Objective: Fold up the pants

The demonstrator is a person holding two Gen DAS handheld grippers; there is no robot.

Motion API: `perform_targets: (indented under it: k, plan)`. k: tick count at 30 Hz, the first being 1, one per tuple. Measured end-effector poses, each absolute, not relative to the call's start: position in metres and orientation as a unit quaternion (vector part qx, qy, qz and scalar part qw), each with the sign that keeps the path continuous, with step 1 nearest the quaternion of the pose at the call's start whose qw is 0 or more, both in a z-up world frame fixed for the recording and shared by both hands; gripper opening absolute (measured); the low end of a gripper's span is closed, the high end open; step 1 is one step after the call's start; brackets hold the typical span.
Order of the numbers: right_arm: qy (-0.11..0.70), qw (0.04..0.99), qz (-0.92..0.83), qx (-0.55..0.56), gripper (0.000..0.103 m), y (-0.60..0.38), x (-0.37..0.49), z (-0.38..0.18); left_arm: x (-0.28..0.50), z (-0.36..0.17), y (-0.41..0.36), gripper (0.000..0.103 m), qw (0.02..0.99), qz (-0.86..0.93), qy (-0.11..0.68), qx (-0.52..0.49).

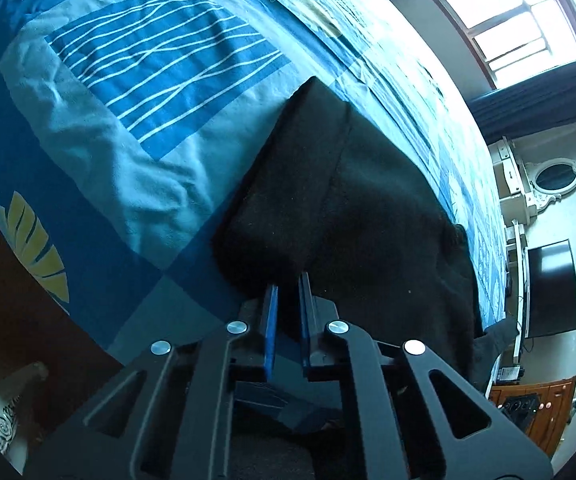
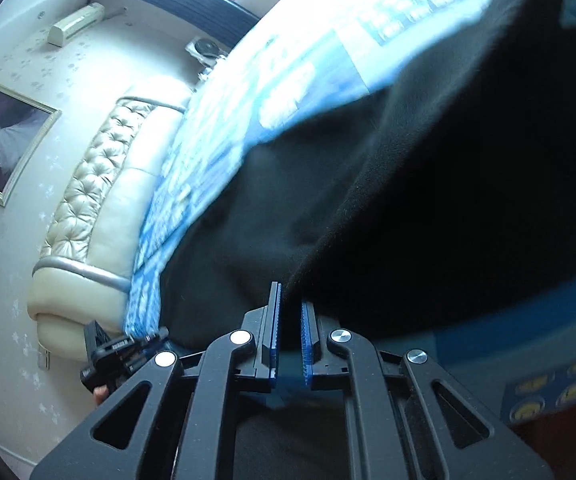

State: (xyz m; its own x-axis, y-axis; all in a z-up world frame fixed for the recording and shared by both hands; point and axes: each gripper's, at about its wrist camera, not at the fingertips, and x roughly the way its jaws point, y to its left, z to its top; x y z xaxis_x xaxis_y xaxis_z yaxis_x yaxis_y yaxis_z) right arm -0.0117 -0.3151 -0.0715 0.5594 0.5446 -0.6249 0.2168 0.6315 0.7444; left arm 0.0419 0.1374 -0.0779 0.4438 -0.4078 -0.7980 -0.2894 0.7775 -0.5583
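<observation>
Low in the left wrist view, the left gripper [image 1: 288, 292] has its blue pads drawn narrow, pinching the near edge of the black pants [image 1: 348, 200], which lie at centre right on the blue patterned bedspread [image 1: 128, 120]; in the right wrist view the right gripper [image 2: 290, 300] likewise clamps a fold of the pants [image 2: 428, 200], raised across the right of the frame; the cream headboard [image 2: 100, 184] stands at left.

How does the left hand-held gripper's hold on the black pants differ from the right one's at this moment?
The left hand-held gripper pinches an edge of the black pants that lie mostly flat on the blue bedspread. The right hand-held gripper pinches a raised fold, with cloth draping up and over its view. The left view is sharp; the right is blurred at the bed. Both are shut on the pants.
</observation>
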Motion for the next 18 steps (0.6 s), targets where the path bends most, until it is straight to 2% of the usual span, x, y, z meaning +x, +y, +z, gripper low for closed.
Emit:
perform_targets:
  k: [3, 7, 10, 11, 12, 13, 15, 16, 18]
  plan:
    - [0.472, 0.754, 0.103, 0.446, 0.007, -0.319, -0.015, -0.099, 0.046, -0.081, 0.136, 0.009, 0.785, -0.044, 0.528, -0.32]
    - [0.468, 0.756, 0.115, 0.443, 0.009, -0.323, -0.015, -0.094, 0.045, -0.076, 0.13, 0.01, 0.799, -0.056, 0.526, -0.286]
    - [0.463, 0.751, 0.117, 0.456, 0.02, -0.338, -0.024, -0.084, 0.04, -0.066, 0.127, 0.012, 0.808, -0.058, 0.523, -0.265]
    - [0.456, 0.752, 0.114, 0.463, 0.027, -0.347, -0.028, -0.08, 0.035, -0.06, 0.123, 0.014, 0.815, -0.056, 0.522, -0.246]
    - [0.441, 0.758, 0.105, 0.469, 0.032, -0.364, -0.035, -0.074, 0.034, -0.054, 0.119, 0.022, 0.82, -0.056, 0.519, -0.235]
    - [0.426, 0.766, 0.091, 0.473, 0.032, -0.383, -0.04, -0.067, 0.031, -0.048, 0.115, 0.027, 0.828, -0.055, 0.513, -0.222]
    - [0.391, 0.782, 0.055, 0.482, 0.033, -0.429, -0.048, -0.058, 0.026, -0.033, 0.103, 0.048, 0.847, -0.058, 0.491, -0.194]
    - [0.37, 0.789, 0.026, 0.49, 0.034, -0.457, -0.053, -0.054, 0.025, -0.025, 0.095, 0.053, 0.859, -0.062, 0.476, -0.179]
    - [0.315, 0.799, -0.039, 0.511, 0.044, -0.524, -0.062, -0.049, 0.028, -0.017, 0.081, 0.066, 0.87, -0.071, 0.46, -0.164]
